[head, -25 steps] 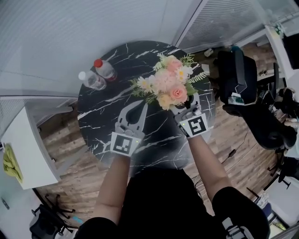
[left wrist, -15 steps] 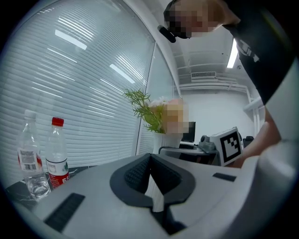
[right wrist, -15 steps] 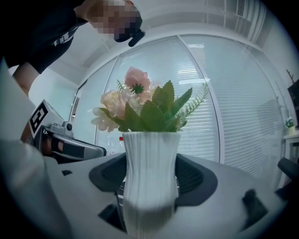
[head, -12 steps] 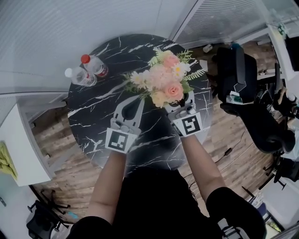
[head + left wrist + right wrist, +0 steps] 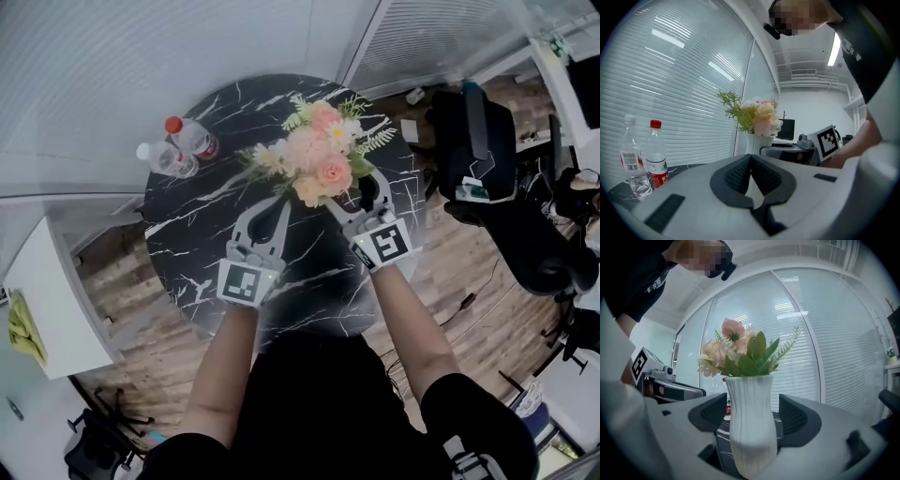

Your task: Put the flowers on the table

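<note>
A bunch of pink and cream flowers (image 5: 317, 161) stands in a white ribbed vase (image 5: 751, 427). My right gripper (image 5: 354, 192) is shut on the vase, one pad on each side of its body. It holds the vase upright over the round black marble table (image 5: 206, 234), right of centre. Whether the vase's foot touches the table is hidden. My left gripper (image 5: 281, 208) is shut with nothing in it, just left of the bouquet. The left gripper view shows the flowers (image 5: 759, 117) beyond its joined pads (image 5: 740, 173).
Two clear plastic bottles stand at the table's far left, one with a red cap (image 5: 192, 139) and one with a white cap (image 5: 161, 157). A black chair (image 5: 478, 150) sits right of the table. A white cabinet (image 5: 47, 300) stands at the left over wooden floor.
The right gripper has carried the vase of flowers slightly left, toward the table's middle. The left gripper has stayed shut beside it.
</note>
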Demonstrator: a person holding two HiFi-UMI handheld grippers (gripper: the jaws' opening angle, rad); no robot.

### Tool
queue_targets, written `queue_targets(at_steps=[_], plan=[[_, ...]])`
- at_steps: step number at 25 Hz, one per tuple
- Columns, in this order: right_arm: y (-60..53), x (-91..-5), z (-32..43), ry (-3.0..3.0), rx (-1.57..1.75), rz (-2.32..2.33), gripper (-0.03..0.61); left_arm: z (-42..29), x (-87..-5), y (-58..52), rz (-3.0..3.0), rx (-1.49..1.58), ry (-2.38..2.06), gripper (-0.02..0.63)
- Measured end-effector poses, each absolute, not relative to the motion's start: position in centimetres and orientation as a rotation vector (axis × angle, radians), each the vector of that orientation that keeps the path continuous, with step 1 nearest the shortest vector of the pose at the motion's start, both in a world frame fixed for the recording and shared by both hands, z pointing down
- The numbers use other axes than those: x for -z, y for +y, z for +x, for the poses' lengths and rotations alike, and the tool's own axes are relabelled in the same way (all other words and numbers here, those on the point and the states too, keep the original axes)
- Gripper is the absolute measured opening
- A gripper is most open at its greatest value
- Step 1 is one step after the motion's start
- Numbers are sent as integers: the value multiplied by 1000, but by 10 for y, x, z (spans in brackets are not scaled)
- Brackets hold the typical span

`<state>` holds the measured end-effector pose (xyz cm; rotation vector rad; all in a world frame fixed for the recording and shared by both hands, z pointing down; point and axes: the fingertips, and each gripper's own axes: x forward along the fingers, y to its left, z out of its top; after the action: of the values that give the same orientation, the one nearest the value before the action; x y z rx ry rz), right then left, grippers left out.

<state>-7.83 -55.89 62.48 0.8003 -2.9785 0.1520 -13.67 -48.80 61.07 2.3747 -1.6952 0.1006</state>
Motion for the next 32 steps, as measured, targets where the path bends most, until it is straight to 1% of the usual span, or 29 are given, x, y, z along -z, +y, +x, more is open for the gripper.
queue_targets(at_steps=[10, 18, 20, 22, 27, 29, 32], plan=[[-526, -605, -44, -2902, -189, 834, 327, -121, -586, -462, 2424, -130, -1660, 12], [-468, -561, -30, -2917, -187, 755, 324, -102, -550, -430, 2482, -164, -1616, 12], [-455, -544, -28, -2944, -199, 736, 291, -96, -536, -423, 2504, -149, -1596, 12], [-442, -527, -26, -2981, -231, 720, 239, -90, -521, -414, 2523, -135, -1574, 12], [-410, -485, -25, -3024, -233, 692, 44, -79, -485, -391, 2567, -119, -1522, 11], [-399, -475, -27, -3020, -241, 657, 25, -74, -474, -382, 2586, -103, -1491, 12], [-385, -463, -30, -3010, -227, 617, 20, -67, -458, -369, 2620, -99, -1446, 11]])
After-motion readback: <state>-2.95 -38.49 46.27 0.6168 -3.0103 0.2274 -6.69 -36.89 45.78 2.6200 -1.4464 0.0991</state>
